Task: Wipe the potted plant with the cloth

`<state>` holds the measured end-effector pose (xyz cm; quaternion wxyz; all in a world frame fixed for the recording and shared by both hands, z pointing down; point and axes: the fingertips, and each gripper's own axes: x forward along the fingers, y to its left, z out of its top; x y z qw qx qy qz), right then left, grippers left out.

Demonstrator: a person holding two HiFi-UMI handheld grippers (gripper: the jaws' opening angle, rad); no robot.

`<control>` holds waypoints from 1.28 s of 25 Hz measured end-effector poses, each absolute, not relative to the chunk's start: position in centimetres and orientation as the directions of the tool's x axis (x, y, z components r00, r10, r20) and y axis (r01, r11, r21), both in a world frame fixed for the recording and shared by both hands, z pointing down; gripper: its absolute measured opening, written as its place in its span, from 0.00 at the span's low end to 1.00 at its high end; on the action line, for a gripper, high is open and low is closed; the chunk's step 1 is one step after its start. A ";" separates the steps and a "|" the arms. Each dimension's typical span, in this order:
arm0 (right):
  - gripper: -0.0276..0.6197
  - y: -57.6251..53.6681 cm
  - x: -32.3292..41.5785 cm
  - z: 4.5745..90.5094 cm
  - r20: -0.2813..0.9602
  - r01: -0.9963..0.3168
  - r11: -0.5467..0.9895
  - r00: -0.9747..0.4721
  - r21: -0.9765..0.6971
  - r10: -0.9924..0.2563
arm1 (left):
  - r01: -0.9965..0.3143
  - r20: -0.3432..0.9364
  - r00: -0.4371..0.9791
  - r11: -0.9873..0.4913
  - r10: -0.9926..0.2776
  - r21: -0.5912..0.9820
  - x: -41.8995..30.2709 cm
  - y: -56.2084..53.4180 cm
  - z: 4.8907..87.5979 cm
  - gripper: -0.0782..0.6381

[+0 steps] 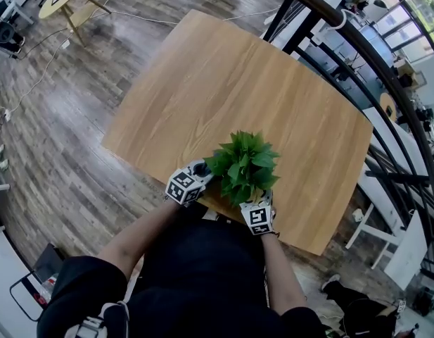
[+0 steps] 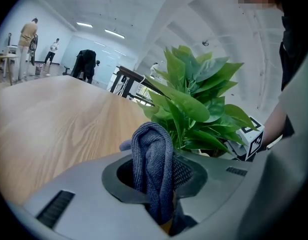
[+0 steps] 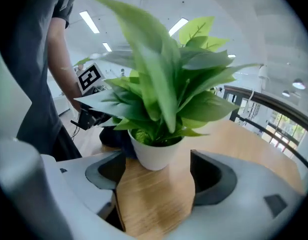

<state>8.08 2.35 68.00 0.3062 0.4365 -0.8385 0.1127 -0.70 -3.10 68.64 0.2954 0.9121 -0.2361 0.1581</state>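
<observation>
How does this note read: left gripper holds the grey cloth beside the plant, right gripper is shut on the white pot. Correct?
One thing is wrong. The right gripper is not shut on the white pot: the right gripper view shows its jaws apart, with the pot standing just ahead of them, not clamped. The left gripper does hold the grey cloth beside the plant.

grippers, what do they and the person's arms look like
The left gripper and right gripper share a pale grey moulded shell with dark grey curved claw pads and small slotted vents. Each carries a white cube printed with black square markers. The person wears a black short-sleeved top.
</observation>
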 end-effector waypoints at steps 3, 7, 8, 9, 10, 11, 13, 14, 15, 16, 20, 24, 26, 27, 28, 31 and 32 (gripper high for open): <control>0.65 1.4 7.8 67.6 0.613 -0.736 0.662 -0.462 0.139 -0.642 | -0.525 0.428 0.838 -0.717 -0.340 0.459 -0.5 -3.0 68.7 0.24; 0.65 0.1 7.5 67.5 0.620 -0.712 0.685 -0.470 0.154 -0.628 | -0.516 0.437 0.838 -0.734 -0.326 0.442 0.0 -2.5 68.7 0.24; 0.65 -0.2 7.5 67.5 0.618 -0.720 0.677 -0.466 0.152 -0.633 | -0.512 0.438 0.840 -0.737 -0.321 0.441 0.2 -2.2 68.7 0.24; 0.65 -0.3 7.5 67.4 0.616 -0.726 0.671 -0.462 0.151 -0.638 | -0.510 0.439 0.840 -0.739 -0.318 0.440 0.2 -1.9 68.7 0.24; 0.65 -0.3 7.4 67.4 0.614 -0.732 0.665 -0.458 0.150 -0.642 | -0.509 0.439 0.841 -0.740 -0.317 0.440 0.2 -1.5 68.7 0.24; 0.65 -0.2 7.3 67.4 0.612 -0.738 0.659 -0.455 0.147 -0.646 | -0.505 0.437 0.843 -0.739 -0.313 0.446 0.2 -1.1 68.6 0.23; 0.65 -0.1 7.2 67.4 0.610 -0.749 0.647 -0.449 0.141 -0.653 | -0.482 0.429 0.856 -0.745 -0.288 0.462 0.5 -0.1 68.5 0.24; 0.65 -0.2 7.2 67.4 0.609 -0.754 0.642 -0.446 0.138 -0.655 | -0.467 0.426 0.863 -0.750 -0.271 0.468 0.9 0.5 68.5 0.24; 0.65 -0.2 7.1 67.4 0.609 -0.758 0.638 -0.443 0.137 -0.658 | -0.456 0.423 0.868 -0.752 -0.259 0.475 1.2 1.0 68.4 0.24; 0.65 -0.2 7.1 67.4 0.609 -0.762 0.633 -0.441 0.134 -0.659 | -0.453 0.419 0.871 -0.747 -0.255 0.486 1.4 1.4 68.4 0.24; 0.65 -0.1 7.2 67.1 0.595 -0.785 0.609 -0.440 0.108 -0.673 | -0.454 0.405 0.877 -0.727 -0.259 0.515 1.6 1.5 67.9 0.24; 0.65 0.4 7.5 66.2 0.560 -0.822 0.565 -0.434 0.075 -0.706 | -0.443 0.401 0.880 -0.741 -0.254 0.505 1.1 1.5 67.9 0.24; 0.65 0.7 7.6 65.6 0.545 -0.840 0.540 -0.428 0.055 -0.721 | -0.454 0.400 0.876 -0.740 -0.269 0.497 0.3 1.5 67.8 0.24; 0.65 1.0 7.7 65.1 0.537 -0.848 0.529 -0.428 0.041 -0.727 | -0.456 0.399 0.875 -0.743 -0.274 0.490 -0.1 1.6 67.4 0.24; 0.65 1.4 7.8 64.6 0.529 -0.855 0.519 -0.428 0.026 -0.732 | -0.455 0.397 0.875 -0.751 -0.278 0.479 -0.5 1.9 66.9 0.24; 0.65 3.5 9.0 62.8 0.501 -0.882 0.471 -0.413 -0.012 -0.761 | -0.452 0.365 0.878 -0.784 -0.308 0.425 -2.0 2.2 64.5 0.24; 0.65 4.3 9.7 62.1 0.485 -0.896 0.442 -0.401 -0.032 -0.777 | -0.454 0.345 0.880 -0.791 -0.326 0.411 -2.6 2.0 63.5 0.24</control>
